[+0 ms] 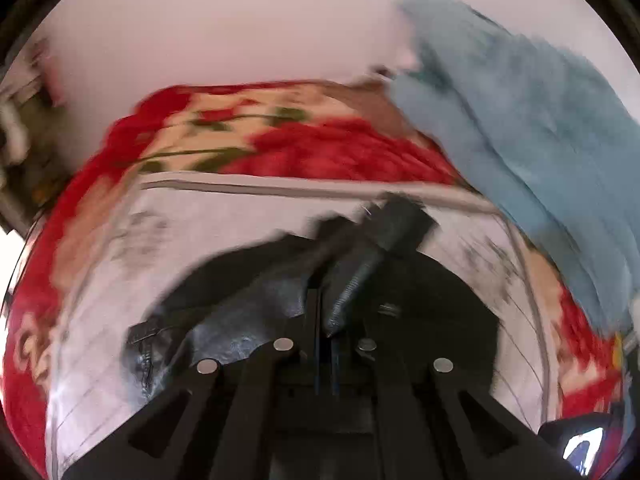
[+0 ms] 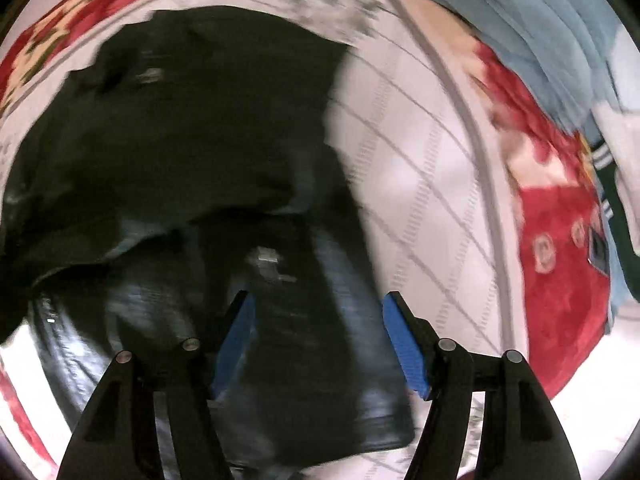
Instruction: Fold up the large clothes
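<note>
left wrist view: left gripper (image 1: 326, 344) pinched a fold of the black garment (image 1: 240, 304), apparently lifted off the white quilt (image 1: 224, 216). right wrist view: right gripper (image 2: 318, 340) spread apart above the black garment (image 2: 192, 120) on the quilt (image 2: 420, 184).

Motion blur smears both views. In the left wrist view, the black shiny leather-like garment (image 1: 248, 320) hides the tips of the left gripper's (image 1: 326, 332) fingers. The fluffy light-blue blanket (image 1: 520, 128) is cut off at the right edge. In the right wrist view, a small dark object (image 2: 598, 254) at the right edge is too blurred to identify.
</note>
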